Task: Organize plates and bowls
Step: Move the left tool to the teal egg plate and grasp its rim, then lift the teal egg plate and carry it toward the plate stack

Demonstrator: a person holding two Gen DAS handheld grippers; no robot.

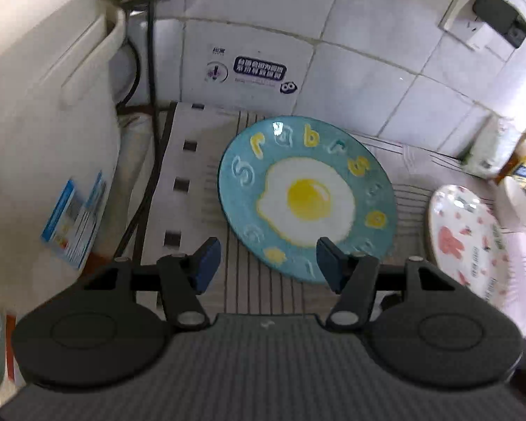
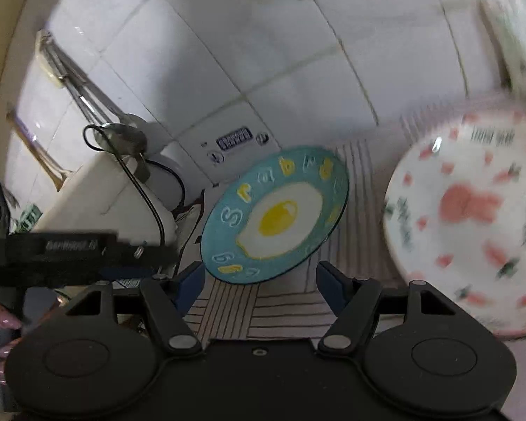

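Observation:
A teal plate (image 1: 305, 196) painted with a fried egg and raised letters lies flat on a striped mat (image 1: 200, 161). To its right lies a white plate (image 1: 470, 242) with a pink rabbit and carrots. My left gripper (image 1: 266, 249) hangs open over the teal plate's near rim, blue pads apart with nothing between them. In the right wrist view the teal plate (image 2: 277, 214) sits just beyond my right gripper (image 2: 259, 273), also open and empty. There the white plate (image 2: 473, 217) is blurred, to the right of the fingers.
A large white appliance (image 1: 35, 140) with black cables (image 1: 150, 140) stands left of the mat. Behind is a tiled wall with a socket and adaptor (image 1: 494, 14). Packets (image 1: 522, 165) crowd the far right. Metal utensils (image 2: 77, 84) hang at the left; a person's fingers (image 2: 0, 319) hold the other tool.

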